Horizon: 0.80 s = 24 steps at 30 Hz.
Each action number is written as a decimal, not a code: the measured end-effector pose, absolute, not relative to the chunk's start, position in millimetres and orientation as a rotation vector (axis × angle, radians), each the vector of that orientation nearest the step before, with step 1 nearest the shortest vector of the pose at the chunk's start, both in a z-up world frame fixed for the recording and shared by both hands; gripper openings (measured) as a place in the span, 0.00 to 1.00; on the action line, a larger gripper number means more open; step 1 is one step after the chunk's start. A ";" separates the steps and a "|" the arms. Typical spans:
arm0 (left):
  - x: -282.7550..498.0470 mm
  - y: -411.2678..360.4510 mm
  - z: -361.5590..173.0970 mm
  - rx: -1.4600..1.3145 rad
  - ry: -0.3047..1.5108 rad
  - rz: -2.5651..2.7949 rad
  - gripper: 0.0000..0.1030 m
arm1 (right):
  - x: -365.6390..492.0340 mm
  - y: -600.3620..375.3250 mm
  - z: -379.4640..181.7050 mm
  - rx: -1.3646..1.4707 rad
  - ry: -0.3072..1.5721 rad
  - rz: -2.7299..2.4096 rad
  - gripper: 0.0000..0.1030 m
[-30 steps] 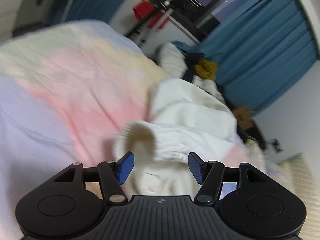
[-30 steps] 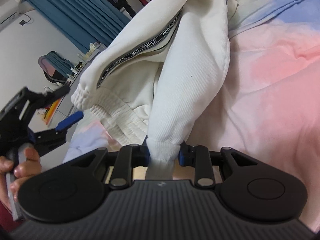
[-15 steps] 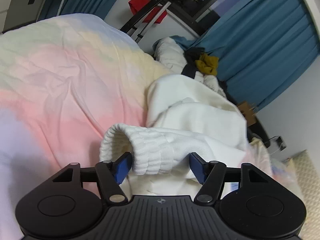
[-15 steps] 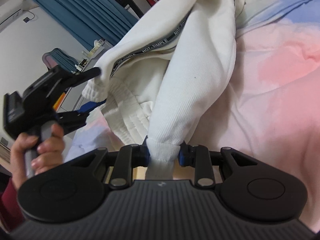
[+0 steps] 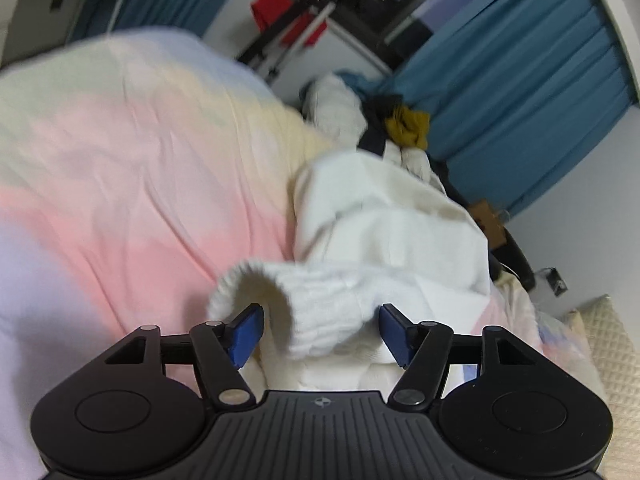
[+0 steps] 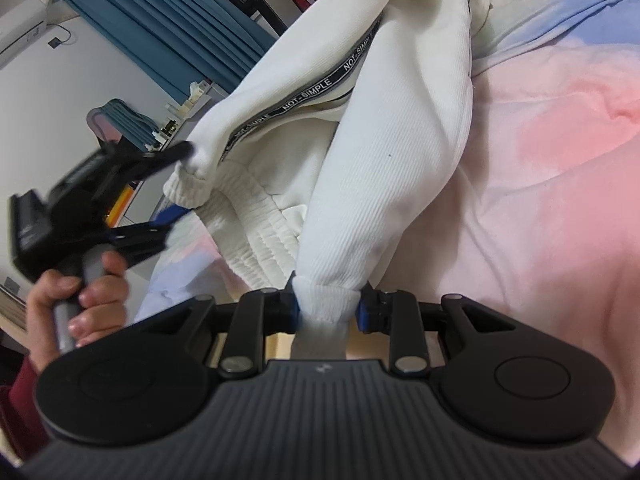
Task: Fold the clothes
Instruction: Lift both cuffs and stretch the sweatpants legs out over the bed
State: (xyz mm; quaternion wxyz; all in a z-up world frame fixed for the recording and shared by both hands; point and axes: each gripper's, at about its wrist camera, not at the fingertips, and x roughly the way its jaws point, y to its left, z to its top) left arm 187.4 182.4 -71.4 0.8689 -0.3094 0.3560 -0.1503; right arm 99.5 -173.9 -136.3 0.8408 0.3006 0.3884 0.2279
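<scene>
A white ribbed garment (image 6: 384, 152) with a black "NOT-SIMPLE" tape trim lies bunched on the pastel bedsheet (image 6: 540, 200). My right gripper (image 6: 326, 306) is shut on one ribbed cuff of it and lifts that part. My left gripper (image 5: 320, 330) is open, its blue pads either side of another ribbed cuff (image 5: 304, 304) of the same garment (image 5: 392, 224). The left gripper also shows in the right wrist view (image 6: 176, 184), jaws apart around the elastic hem, held by a hand.
The bed is covered by a pink, yellow and lilac sheet (image 5: 120, 160). A pile of other clothes (image 5: 400, 124) lies at its far end before blue curtains (image 5: 520, 80). A black rack with red cloth (image 5: 288, 20) stands behind.
My left gripper has moved in onto the ribbed cuff, which now sits between its open pads. The right gripper keeps its hold on its cuff.
</scene>
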 end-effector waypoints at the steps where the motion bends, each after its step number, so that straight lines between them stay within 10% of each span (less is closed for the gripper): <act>1: 188.3 181.9 -74.2 -0.670 0.754 -0.342 0.64 | 99.9 -174.5 -136.6 0.639 0.820 0.483 0.28; 24: 158.6 198.5 -49.0 -0.627 0.645 -0.332 0.67 | 85.9 -181.1 -134.8 0.661 0.783 0.485 0.28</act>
